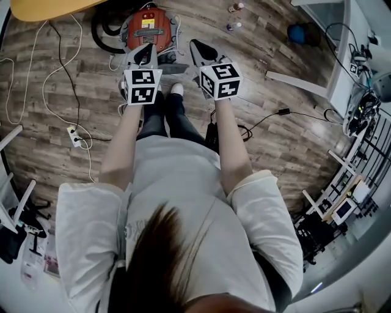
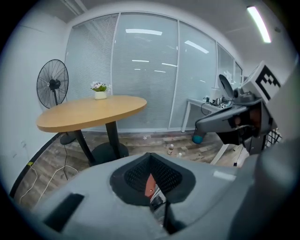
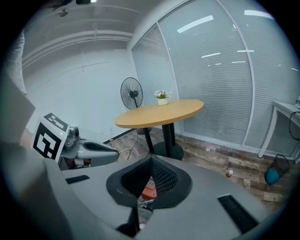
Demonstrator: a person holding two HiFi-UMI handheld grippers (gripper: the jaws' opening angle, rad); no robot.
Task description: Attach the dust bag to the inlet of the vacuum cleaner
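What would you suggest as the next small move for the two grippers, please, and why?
Probably lower both toward the red vacuum cleaner on the floor and open the jaws. The left gripper and right gripper are shut, hold nothing, and hover above it, touching nothing. I cannot make out the dust bag in any view.

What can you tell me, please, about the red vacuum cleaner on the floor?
The round red-orange plastic canister vacuum cleaner sits on the brown wood-plank floor, just beyond the person's white shoe and near the round light-wood table. Its top carries a yellow label, and a grey rim rings its body. A black hose curls out at its left side, and pale cables lie around it. Its inlet cannot be made out.
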